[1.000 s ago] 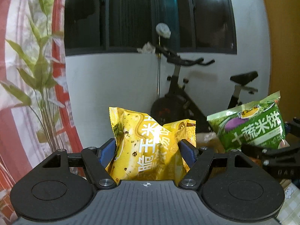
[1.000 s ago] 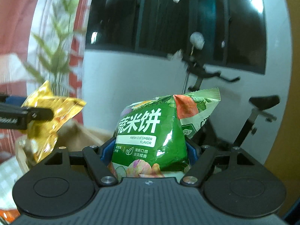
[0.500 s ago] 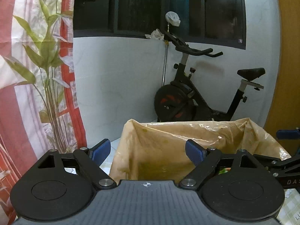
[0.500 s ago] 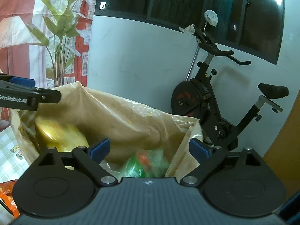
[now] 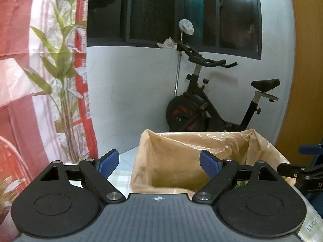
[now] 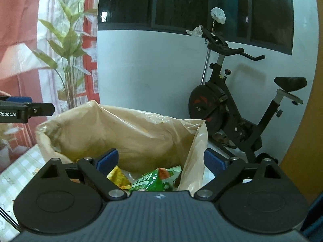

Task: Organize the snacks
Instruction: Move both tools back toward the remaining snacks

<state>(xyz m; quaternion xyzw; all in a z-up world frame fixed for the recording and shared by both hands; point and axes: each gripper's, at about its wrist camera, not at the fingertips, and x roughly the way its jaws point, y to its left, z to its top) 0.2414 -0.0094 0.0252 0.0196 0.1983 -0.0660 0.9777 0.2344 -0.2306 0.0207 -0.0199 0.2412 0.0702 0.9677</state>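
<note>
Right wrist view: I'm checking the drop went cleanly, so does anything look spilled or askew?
Nothing stands out. The green snack packet and yellow snack packet lie inside the plastic bag; nothing spilled is visible.

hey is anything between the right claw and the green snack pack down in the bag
Nothing visible blocks it. The right claw is open above the bag's mouth, and the green snack pack lies uncovered inside beside a yellow pack. The bag's right wall droops close by.
</note>
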